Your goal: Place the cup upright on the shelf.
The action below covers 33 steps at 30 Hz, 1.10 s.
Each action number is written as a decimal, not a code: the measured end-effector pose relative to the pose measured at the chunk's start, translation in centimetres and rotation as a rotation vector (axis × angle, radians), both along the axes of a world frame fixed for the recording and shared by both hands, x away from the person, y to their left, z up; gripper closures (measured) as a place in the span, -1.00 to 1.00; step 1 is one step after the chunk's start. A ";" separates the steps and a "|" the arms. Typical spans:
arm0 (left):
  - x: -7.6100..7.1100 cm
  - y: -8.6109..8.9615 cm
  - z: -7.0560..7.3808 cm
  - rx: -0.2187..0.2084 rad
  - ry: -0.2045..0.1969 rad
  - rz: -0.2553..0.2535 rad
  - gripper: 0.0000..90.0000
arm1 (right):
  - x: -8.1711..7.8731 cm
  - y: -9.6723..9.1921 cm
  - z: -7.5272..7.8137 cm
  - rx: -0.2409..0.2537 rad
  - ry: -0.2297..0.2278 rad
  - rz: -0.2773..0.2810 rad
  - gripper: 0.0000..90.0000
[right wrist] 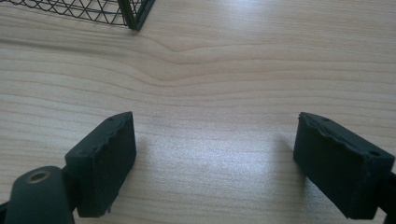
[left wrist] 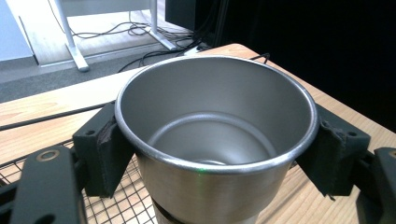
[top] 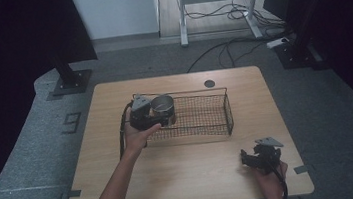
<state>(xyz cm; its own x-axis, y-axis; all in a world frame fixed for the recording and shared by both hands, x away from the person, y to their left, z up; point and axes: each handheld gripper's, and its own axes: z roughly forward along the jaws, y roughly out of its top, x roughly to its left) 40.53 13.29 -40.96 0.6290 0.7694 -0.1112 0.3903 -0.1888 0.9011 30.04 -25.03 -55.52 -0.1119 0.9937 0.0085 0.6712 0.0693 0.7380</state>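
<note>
Wooden table point(top: 182, 164), grey carpet point(top: 25, 162), cabled floor point(top: 225, 13)

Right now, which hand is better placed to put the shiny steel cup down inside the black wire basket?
Left. The left gripper already clamps the steel cup over the black wire basket. The right gripper is open, down by the near edge of the wooden table.

One steel cup point(left wrist: 215, 140), one wire basket point(top: 201, 116), two claws and one wooden table point(top: 188, 173).

Wooden table point(top: 188, 173), cables point(top: 239, 47) on floor behind.
</note>
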 end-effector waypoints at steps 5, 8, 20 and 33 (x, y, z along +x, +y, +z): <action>0.3 0.0 0.1 -0.002 -0.010 -0.001 -0.57 | 0.0 0.0 0.0 0.000 0.000 0.000 -0.71; 0.6 -0.2 0.0 0.006 -0.008 0.006 -0.57 | 0.0 0.0 0.0 0.000 0.000 0.000 -0.71; 1.9 -1.2 -1.0 0.023 0.026 0.018 -0.57 | 0.0 0.0 0.0 -0.001 0.000 0.001 -0.71; 3.4 -1.9 -2.2 0.030 0.054 0.040 -0.57 | 0.0 0.0 0.0 -0.001 0.000 0.001 -0.71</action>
<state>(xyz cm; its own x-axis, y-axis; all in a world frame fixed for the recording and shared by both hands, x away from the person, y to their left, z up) 43.94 11.43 -43.12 0.5912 0.7974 -0.1206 0.4458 -0.1985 0.8728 30.03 -25.03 -55.53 -0.1127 0.9936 0.0077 0.6714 0.0704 0.7377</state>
